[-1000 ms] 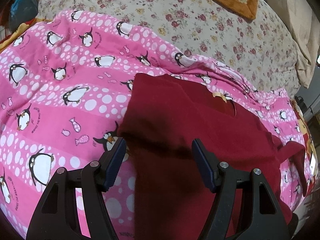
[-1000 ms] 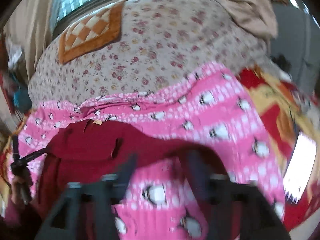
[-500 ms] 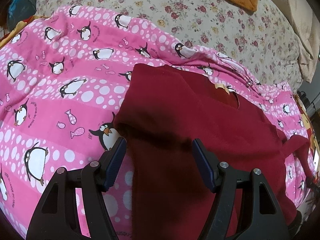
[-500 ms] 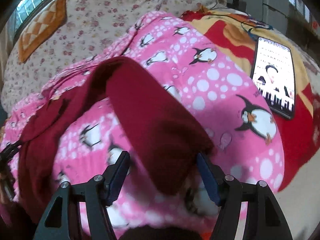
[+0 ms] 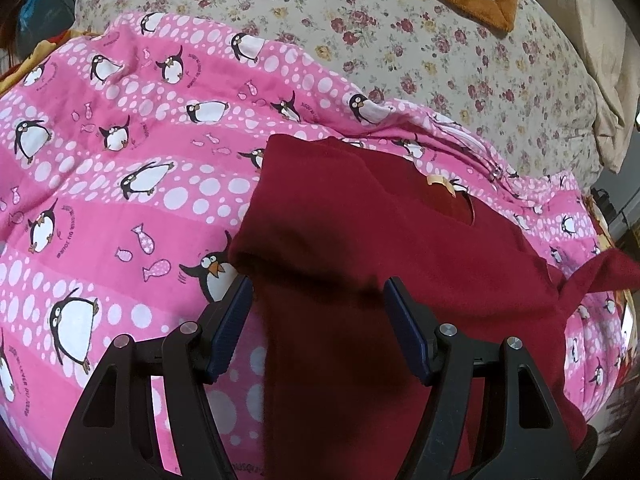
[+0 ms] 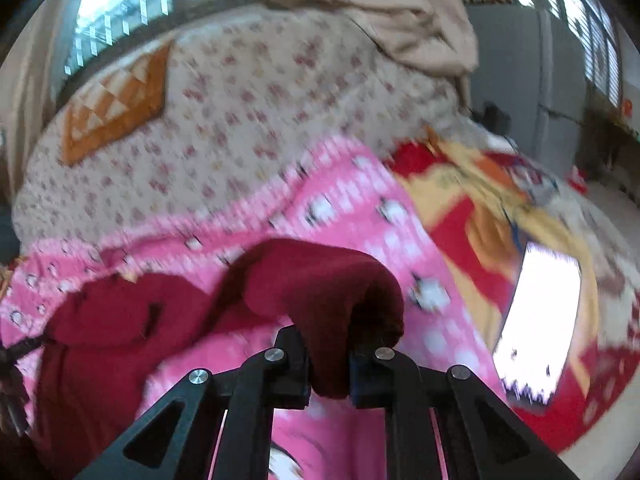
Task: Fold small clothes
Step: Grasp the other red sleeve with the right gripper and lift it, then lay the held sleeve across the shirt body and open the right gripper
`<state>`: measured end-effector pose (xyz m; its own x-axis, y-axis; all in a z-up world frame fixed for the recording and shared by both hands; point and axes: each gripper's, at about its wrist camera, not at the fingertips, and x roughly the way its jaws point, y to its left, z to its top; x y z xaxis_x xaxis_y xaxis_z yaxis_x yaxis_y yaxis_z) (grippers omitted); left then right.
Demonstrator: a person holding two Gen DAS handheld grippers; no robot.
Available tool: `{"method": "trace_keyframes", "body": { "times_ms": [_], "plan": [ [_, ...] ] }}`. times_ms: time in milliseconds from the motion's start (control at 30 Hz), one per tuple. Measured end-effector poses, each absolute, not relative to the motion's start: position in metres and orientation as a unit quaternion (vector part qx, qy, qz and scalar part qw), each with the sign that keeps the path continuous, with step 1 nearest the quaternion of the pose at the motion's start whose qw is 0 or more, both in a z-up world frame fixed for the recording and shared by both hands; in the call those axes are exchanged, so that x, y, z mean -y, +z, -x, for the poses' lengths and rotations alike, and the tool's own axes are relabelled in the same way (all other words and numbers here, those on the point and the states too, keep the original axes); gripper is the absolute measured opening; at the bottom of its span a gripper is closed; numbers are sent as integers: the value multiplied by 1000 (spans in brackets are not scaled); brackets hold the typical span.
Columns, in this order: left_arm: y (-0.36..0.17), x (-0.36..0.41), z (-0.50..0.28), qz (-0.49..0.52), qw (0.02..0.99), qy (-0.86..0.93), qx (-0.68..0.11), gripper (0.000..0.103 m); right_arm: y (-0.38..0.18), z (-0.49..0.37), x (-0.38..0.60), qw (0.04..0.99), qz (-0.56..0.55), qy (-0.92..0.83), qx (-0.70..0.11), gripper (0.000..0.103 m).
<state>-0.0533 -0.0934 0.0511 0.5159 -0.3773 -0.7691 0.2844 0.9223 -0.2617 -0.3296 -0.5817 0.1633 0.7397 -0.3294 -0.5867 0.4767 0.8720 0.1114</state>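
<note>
Softly bunched maroon sleeve (image 6: 320, 280) in right tool (image 6: 329, 364)

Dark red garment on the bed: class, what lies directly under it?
The dark red garment lies on the pink penguin blanket, which shows around it. Whatever sits beneath the garment's middle is covered.

The dark red top (image 5: 360, 248) is a soft matt knit, kind of fleecy, no shine anywhere, with a little pale cloth tag at the neck. Under it the pink penguin blanket (image 5: 120, 160) is smooth printed cotton-type cloth, slightly rumpled. The floral sheet (image 5: 400, 40) behind looks like thin matt fabric too. The left gripper (image 5: 318, 312) is matt black plastic with small shiny metal screw heads, and its fingers (image 5: 404, 332) carry ribbed blue rubbery pads. The right gripper (image 6: 330, 376) looks the same build, though that view is blurry so I can't swear to the pad texture.
</note>
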Motion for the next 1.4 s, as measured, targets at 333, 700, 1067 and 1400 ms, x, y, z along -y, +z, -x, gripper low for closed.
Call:
{"method": "trace_keyframes", "body": {
  "times_ms": [333, 700, 1067, 1400],
  "plan": [
    [60, 83, 50, 69, 878, -194, -432, 68, 238, 225, 499, 964, -23, -86, -250, 12],
    [80, 83, 50, 98, 882, -254, -384, 68, 243, 132, 364, 943, 49, 155, -292, 12],
    [79, 85, 31, 144, 865, -291, -383, 79, 120, 14, 272, 846, 52, 308, -432, 12],
    [56, 99, 5, 141, 850, -279, -425, 79, 61, -46, 312, 851, -79, 254, -453, 46]
  ]
}}
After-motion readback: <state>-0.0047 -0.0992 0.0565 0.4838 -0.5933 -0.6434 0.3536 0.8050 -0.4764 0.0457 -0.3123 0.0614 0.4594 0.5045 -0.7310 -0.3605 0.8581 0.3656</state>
